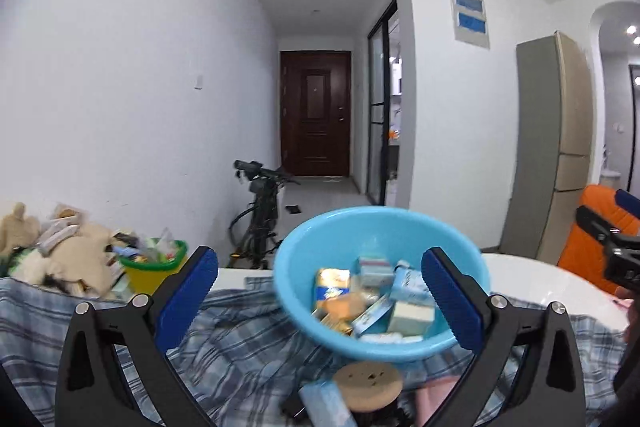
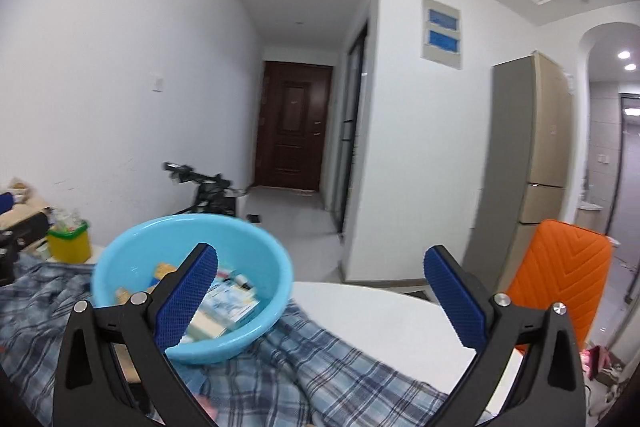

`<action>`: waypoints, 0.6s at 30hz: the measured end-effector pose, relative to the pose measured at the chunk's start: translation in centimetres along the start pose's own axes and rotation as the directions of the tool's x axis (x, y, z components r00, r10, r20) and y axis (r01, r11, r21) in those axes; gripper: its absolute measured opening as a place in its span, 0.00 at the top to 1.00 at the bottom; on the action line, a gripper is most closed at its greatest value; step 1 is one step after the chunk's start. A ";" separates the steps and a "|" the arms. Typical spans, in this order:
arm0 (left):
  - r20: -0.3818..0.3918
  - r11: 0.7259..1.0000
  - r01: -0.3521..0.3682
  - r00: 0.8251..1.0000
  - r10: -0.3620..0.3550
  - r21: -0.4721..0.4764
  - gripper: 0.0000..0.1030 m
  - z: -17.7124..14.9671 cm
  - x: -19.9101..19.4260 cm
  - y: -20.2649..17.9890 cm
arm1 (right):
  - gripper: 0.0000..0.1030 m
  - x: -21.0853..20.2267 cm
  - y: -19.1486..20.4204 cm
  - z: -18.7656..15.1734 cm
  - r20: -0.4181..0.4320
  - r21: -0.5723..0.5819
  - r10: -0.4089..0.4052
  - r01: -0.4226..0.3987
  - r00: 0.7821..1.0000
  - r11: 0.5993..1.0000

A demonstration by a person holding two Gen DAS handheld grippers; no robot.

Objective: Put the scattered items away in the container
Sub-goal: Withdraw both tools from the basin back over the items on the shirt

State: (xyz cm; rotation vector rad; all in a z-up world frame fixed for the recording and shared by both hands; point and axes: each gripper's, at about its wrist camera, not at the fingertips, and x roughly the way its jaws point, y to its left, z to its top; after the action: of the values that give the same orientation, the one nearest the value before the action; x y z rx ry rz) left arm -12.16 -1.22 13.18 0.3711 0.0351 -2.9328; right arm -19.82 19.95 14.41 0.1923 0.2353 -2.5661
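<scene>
A light blue plastic bowl (image 1: 376,247) sits tilted on a blue plaid cloth (image 1: 240,339) over a white table. It holds several small boxes and packets (image 1: 360,299). My left gripper (image 1: 320,295) is open and empty, its fingers standing on either side of the bowl's near part. Below the bowl lie a round cork-topped object (image 1: 368,383) and a pale blue box (image 1: 324,403). In the right wrist view the bowl (image 2: 192,239) is left of centre. My right gripper (image 2: 320,303) is open and empty, its left finger (image 2: 188,299) in front of the bowl.
A yellow bin with a green rim (image 1: 154,267), full of litter, and plush toys (image 1: 52,251) stand at the table's left. An orange chair (image 2: 560,275) stands to the right. A bicycle (image 1: 260,211), a fridge (image 2: 532,163) and a hallway door lie beyond the white table (image 2: 380,311).
</scene>
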 end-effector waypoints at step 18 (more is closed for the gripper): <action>0.058 0.998 -0.054 0.997 0.055 -0.034 0.00 -1.6 -5.2 -0.6 | 0.00 -2.8 0.9 -2.1 -0.077 0.074 0.167 -0.161 0.983 0.984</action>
State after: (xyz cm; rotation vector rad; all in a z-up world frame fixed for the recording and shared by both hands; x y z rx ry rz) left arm -6.94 0.39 12.97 0.2757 0.0635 -2.8837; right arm -16.79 21.13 12.74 0.3305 0.1570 -2.4064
